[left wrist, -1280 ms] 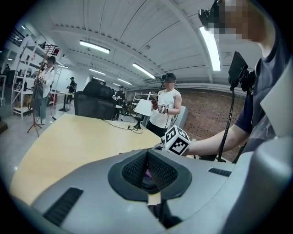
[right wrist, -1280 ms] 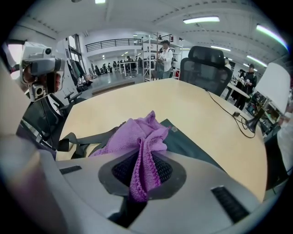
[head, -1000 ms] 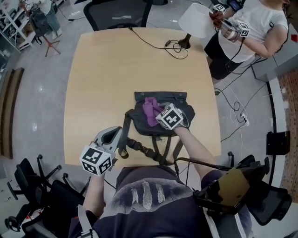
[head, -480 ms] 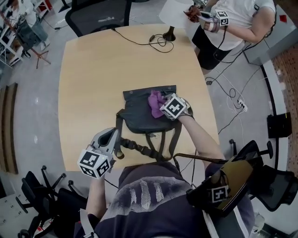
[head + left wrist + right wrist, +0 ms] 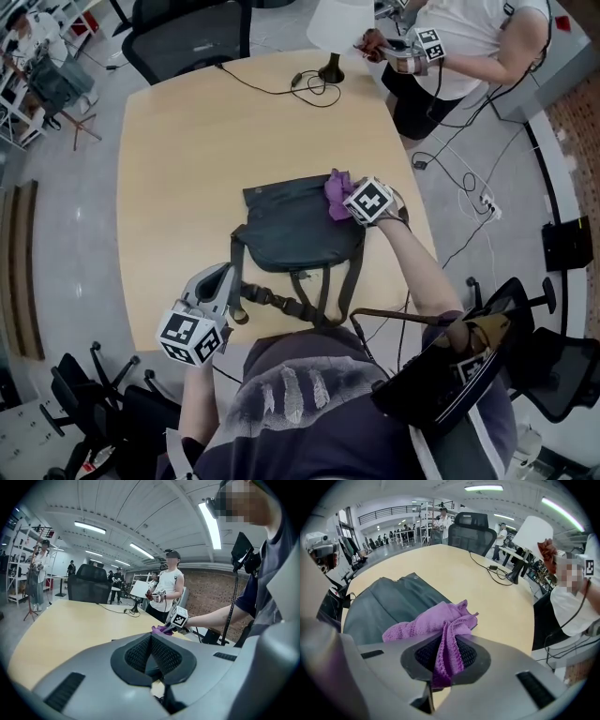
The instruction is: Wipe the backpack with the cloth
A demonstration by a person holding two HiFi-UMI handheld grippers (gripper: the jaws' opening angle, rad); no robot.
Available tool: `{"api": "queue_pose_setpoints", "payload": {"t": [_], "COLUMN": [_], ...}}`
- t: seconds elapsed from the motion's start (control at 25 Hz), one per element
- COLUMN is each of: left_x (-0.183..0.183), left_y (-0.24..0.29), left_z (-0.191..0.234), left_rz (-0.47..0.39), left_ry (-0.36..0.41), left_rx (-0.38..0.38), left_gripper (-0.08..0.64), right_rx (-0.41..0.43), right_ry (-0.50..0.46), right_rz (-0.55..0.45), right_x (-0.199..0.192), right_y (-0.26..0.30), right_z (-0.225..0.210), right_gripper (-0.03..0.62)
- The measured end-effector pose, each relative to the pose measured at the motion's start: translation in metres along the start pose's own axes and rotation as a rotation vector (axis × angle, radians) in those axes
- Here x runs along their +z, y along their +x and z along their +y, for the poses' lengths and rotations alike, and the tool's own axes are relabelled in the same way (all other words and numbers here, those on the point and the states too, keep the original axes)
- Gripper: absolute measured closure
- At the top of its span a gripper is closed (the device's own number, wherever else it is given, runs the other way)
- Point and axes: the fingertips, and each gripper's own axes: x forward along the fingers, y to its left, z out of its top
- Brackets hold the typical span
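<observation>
Right claw [image 5: 443,665] pinching the cloth [image 5: 426,623], left claw [image 5: 151,663] closed by the straps [image 5: 281,302], wiping the backpack [image 5: 291,230] at its far corner; probably midway, near side remaining

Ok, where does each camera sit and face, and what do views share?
Head view: on the head, steeply down at table, backpack, own torso, left gripper, right gripper.
Left gripper view: rides it, jaws shut on a strap, facing the right forearm.
Right gripper view: rides it, jaws clamping the cloth, facing across the backpack.
All share the lamp.
</observation>
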Motion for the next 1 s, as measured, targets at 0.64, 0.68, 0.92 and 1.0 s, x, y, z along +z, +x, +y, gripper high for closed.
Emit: {"api": "queue_pose_setpoints", "payload": {"t": [0.64, 0.68, 0.92, 1.0], "left_x": [-0.002, -0.002, -0.005, -0.008], "left_y": [-0.012, -0.013, -0.029, -0.034], "left_z": [0.011, 0.013, 0.030, 0.035], "left_rz": [0.002, 0.001, -0.003, -0.001], "left_ry": [-0.023, -0.023, -0.038, -0.044], "left_rx": [0.043, 0.047, 0.081, 0.089], "left_gripper": [0.554, 0.554, 0.554, 0.554], "right_rx": [-0.251, -0.226, -0.097, -0.074], "right_ry": [-0.007, -0.016, -0.023, -0.029], "right_rz": [-0.012, -0.003, 0.000, -0.006], "right_x": [0.030, 0.033, 0.059, 0.068], "right_y": [-0.008, 0.003, 0.044, 0.050], "right_z": [-0.071, -0.059, 0.005, 0.015], "right_gripper": [0.560, 0.560, 0.560, 0.560]}}
